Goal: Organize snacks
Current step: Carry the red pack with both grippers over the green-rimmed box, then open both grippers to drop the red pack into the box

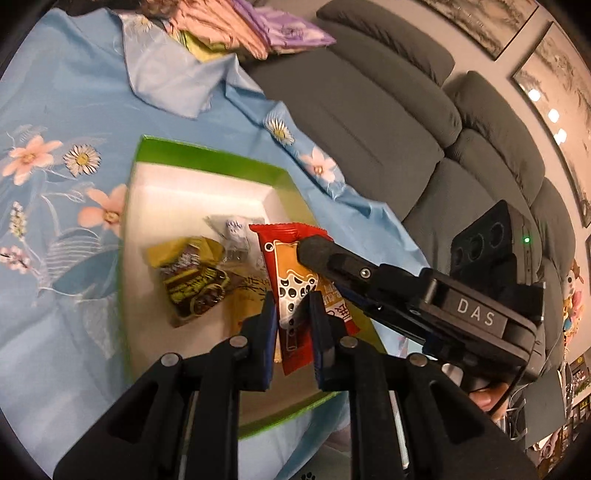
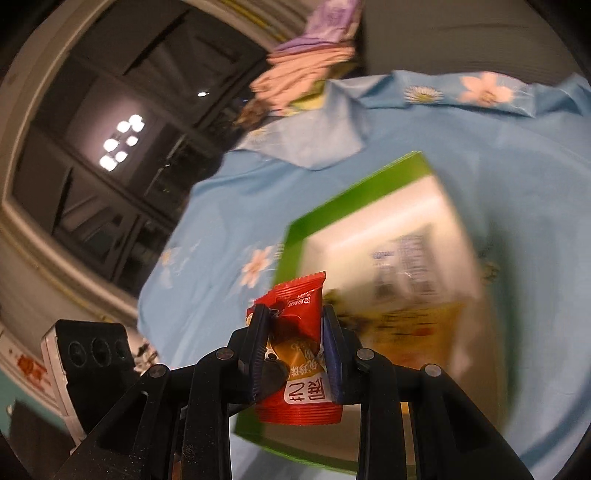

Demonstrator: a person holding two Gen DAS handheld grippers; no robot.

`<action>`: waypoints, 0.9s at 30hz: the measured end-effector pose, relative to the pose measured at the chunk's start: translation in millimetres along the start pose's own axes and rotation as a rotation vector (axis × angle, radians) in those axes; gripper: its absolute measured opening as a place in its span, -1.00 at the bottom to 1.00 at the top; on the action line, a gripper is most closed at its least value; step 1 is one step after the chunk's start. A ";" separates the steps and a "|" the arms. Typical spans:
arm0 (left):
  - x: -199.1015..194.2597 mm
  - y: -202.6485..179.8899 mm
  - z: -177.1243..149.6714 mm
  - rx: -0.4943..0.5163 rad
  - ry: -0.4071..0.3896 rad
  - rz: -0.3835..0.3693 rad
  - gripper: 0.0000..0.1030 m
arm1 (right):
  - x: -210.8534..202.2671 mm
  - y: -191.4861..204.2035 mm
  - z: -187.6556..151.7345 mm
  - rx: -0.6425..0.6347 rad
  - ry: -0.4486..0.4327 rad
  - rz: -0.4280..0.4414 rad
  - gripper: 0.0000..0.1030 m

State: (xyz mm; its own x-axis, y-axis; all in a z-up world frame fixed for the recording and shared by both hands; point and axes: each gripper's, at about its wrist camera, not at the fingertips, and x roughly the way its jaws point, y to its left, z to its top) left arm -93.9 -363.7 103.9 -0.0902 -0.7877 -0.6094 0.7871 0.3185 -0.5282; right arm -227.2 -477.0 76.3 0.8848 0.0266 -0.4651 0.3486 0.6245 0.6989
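Observation:
A red snack packet (image 2: 295, 354) with a bubble-tea picture is clamped between the fingers of my right gripper (image 2: 294, 315), held over the green-rimmed white box (image 2: 295, 236). In the left wrist view the same packet (image 1: 291, 273) hangs over the box (image 1: 207, 158), with the right gripper's finger (image 1: 317, 251) pressed on it. My left gripper (image 1: 291, 299) is in front of the packet with a gap between its fingers; whether they touch it is unclear. Inside the box lie an olive-green packet (image 1: 192, 273), a clear-wrapped packet (image 1: 232, 236) and a yellow packet (image 1: 247, 306).
The box sits on a light-blue flowered cloth (image 1: 66, 122). Folded pink and purple cloths (image 1: 255, 29) lie at its far end. A grey sofa (image 1: 388, 122) stands beyond the table on the right. Dark windows (image 2: 110, 147) show in the right wrist view.

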 end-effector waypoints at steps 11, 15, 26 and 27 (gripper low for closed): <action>-63.0 -0.1 -12.6 0.068 -0.310 0.260 0.99 | -22.1 -13.5 1.9 0.045 -0.086 -0.020 1.00; -101.6 14.6 -19.7 0.052 -0.341 0.341 0.99 | -22.0 2.4 0.6 0.062 -0.096 0.103 1.00; -215.4 75.4 -117.3 -0.004 -0.503 0.629 0.99 | 53.0 111.2 -42.8 -0.153 0.118 0.170 1.00; -222.8 83.6 -129.9 -0.006 -0.510 0.661 0.99 | 63.5 124.4 -50.6 -0.186 0.144 0.170 1.00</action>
State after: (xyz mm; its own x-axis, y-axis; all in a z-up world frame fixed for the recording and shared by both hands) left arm -87.3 -93.1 118.7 0.6776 -0.5789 -0.4536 0.5774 0.8007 -0.1595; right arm -143.3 -358.1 106.2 0.8680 0.2458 -0.4314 0.1245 0.7334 0.6683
